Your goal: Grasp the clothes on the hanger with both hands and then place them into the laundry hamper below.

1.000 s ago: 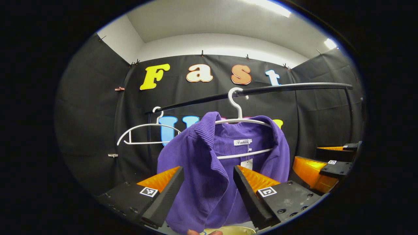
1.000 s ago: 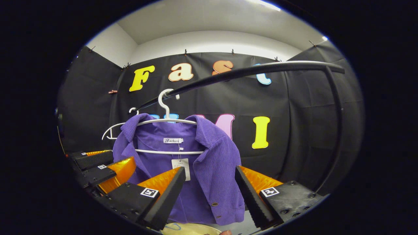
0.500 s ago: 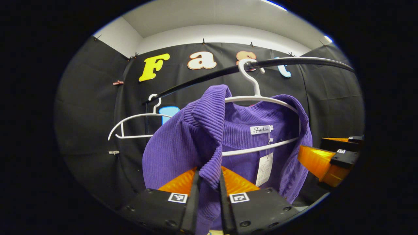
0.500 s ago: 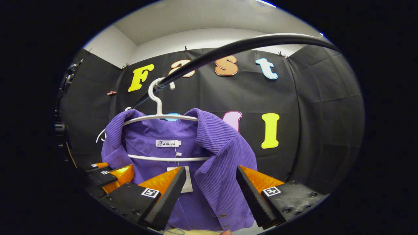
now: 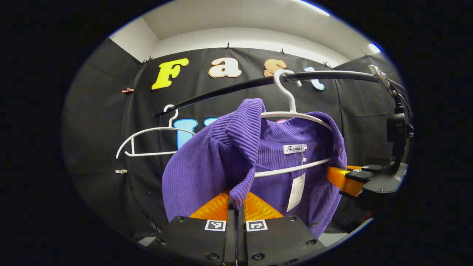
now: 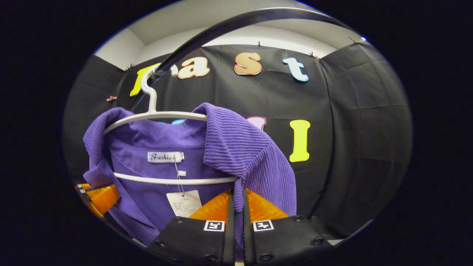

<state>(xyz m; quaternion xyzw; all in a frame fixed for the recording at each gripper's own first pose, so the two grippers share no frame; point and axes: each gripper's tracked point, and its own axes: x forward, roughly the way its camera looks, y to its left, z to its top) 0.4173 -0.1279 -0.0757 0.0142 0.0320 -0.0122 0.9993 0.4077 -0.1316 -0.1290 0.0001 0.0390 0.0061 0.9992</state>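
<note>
Pinching both front edges of the jacket (image 5: 207, 166): left gripper (image 5: 236, 221) clamped on one collar flap, right gripper (image 6: 236, 221) clamped on the other, so grasping looks done. Hanging yet from the white hanger (image 5: 295, 114) on the rail (image 5: 229, 90), open front facing the cameras, shoulders level along the hanger, body dropping straight down; empty hanger (image 5: 147, 140) beside. Left to do, by judgement: slipping off the hanger, then lowering into the hamper.
</note>
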